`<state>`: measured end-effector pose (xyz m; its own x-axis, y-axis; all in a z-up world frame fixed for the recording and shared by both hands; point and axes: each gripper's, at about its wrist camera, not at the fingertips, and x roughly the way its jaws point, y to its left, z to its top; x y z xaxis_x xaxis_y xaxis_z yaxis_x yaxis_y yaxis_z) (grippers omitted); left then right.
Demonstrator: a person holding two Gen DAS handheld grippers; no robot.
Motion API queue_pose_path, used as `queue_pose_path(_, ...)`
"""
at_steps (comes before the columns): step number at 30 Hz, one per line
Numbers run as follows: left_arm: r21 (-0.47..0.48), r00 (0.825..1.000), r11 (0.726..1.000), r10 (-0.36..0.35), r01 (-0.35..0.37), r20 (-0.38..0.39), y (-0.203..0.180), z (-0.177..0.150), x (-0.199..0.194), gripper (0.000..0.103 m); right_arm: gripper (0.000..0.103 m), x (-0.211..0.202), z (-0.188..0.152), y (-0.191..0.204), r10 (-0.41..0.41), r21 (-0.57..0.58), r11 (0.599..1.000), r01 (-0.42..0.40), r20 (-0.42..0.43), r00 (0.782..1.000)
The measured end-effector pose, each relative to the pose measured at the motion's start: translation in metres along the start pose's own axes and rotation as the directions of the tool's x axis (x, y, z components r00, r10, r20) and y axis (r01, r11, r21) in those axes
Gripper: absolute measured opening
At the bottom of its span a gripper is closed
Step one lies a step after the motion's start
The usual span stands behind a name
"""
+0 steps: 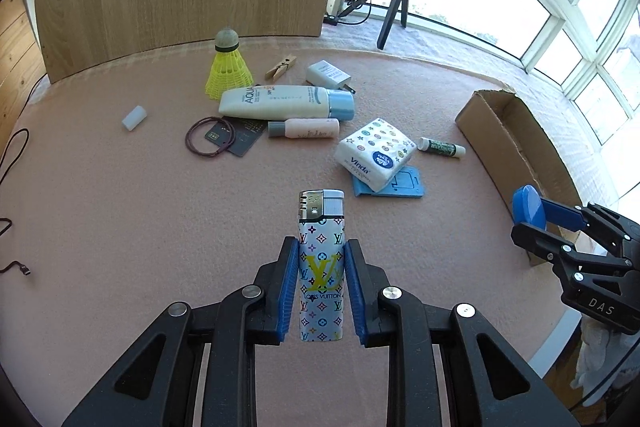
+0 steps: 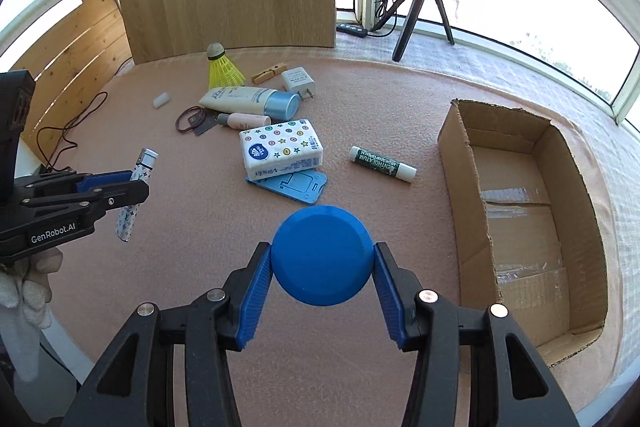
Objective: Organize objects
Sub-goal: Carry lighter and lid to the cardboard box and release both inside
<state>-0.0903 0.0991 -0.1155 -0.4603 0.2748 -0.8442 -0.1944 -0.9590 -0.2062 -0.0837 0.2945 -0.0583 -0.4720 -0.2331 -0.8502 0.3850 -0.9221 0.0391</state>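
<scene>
My left gripper (image 1: 322, 247) is shut on a patterned lighter (image 1: 321, 267), held upright above the pink mat; the right wrist view shows the same lighter (image 2: 134, 187) at the left. My right gripper (image 2: 322, 255) is shut on a round blue container (image 2: 322, 255), lifted off the mat; that container (image 1: 529, 208) shows at the right edge of the left wrist view. An open cardboard box (image 2: 520, 211) lies to the right of it, with only tape on its floor.
On the mat lie a tissue pack (image 2: 282, 147) on a blue stand (image 2: 292, 185), a lip balm stick (image 2: 382, 163), a sunscreen tube (image 1: 286, 102), a small pink bottle (image 1: 304, 128), a yellow shuttlecock (image 1: 227, 67), a clothespin (image 1: 281, 66), a charger (image 1: 328, 74) and hair ties (image 1: 208, 140).
</scene>
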Motion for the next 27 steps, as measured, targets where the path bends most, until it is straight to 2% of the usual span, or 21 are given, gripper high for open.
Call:
queue_pose_path(8,0.088,0.996,0.993,-0.087,0.084,0.034,-0.076,0.031,0.006,0.025,0.046,-0.040,-0.003,-0.070,-0.067,0.095,0.994,0.061,0.060,0.996)
queue_pose_path(14,0.176,0.989,0.975,-0.142,0.135,0.029,-0.141,0.050,0.021,0.025,0.046,-0.056,-0.012,-0.124,-0.137,0.169,0.978,0.123,0.070,0.988)
queue_pose_path(23,0.302,0.981,0.935,-0.193,0.189,-0.015,-0.237,0.067,0.056,0.025,0.046,-0.050,-0.028,-0.181,-0.194,0.223,0.958,0.182,0.031,0.980)
queue_pose_path(27,0.333,0.980,0.922,-0.193,0.196,-0.042,-0.265,0.071,0.077,0.025,0.046,-0.044,-0.033,-0.198,-0.195,0.247,0.951,0.186,0.013,0.981)
